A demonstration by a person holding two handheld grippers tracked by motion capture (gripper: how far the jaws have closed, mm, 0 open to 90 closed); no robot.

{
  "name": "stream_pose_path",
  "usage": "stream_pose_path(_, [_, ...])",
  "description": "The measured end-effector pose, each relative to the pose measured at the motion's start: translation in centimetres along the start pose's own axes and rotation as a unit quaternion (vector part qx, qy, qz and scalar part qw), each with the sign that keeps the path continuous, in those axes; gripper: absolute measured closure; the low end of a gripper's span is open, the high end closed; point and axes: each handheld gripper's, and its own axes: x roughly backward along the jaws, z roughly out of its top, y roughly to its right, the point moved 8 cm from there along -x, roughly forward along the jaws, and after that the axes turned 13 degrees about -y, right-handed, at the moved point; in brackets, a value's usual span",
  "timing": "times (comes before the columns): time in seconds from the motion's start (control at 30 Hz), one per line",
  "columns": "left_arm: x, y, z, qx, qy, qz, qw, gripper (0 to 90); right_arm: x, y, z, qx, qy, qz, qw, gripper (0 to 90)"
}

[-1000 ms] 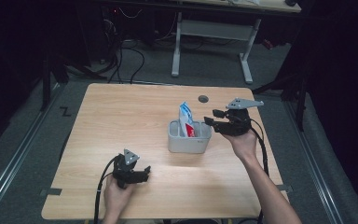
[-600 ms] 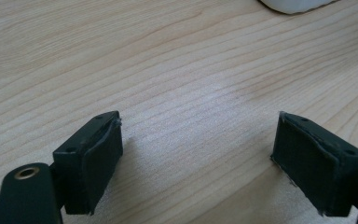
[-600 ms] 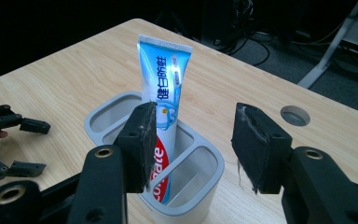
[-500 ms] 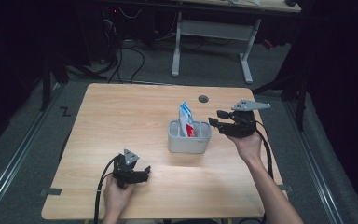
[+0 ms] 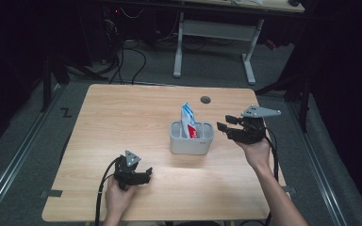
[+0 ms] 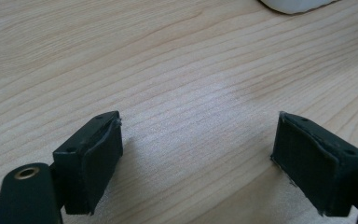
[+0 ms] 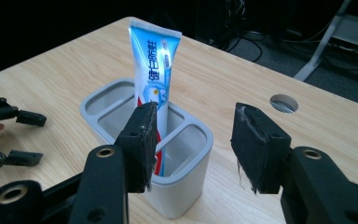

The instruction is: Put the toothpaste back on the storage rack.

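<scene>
A blue, white and red toothpaste tube (image 5: 187, 120) (image 7: 152, 79) stands upright in a grey divided holder (image 5: 191, 144) (image 7: 186, 186) at the middle of the wooden table (image 5: 122, 122). My right gripper (image 5: 222, 127) (image 7: 193, 140) hovers just right of the holder, open, with nothing between its jaws; the tube stands beyond them. My left gripper (image 5: 147, 173) (image 6: 198, 154) rests low over the bare wood near the front edge, open and empty, its pads (image 6: 100, 158) wide apart.
A round cable hole (image 5: 205, 100) (image 7: 283, 103) lies in the table behind the holder. A white rim of the holder (image 6: 298, 4) peeks in at the top of the left gripper view. Desk legs and cables stand on the floor beyond the table.
The right gripper has drifted slightly to the right, away from the holder. The left gripper has stayed where it was.
</scene>
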Motion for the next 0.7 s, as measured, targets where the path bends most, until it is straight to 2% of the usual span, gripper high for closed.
stream_pose_path(0.7, [0.0, 0.0, 0.0, 0.001, 0.001, 0.001, 1.0000, 16.1, 0.8, 0.7, -1.7, -0.014, -0.002, -0.010, 0.9998, 50.4])
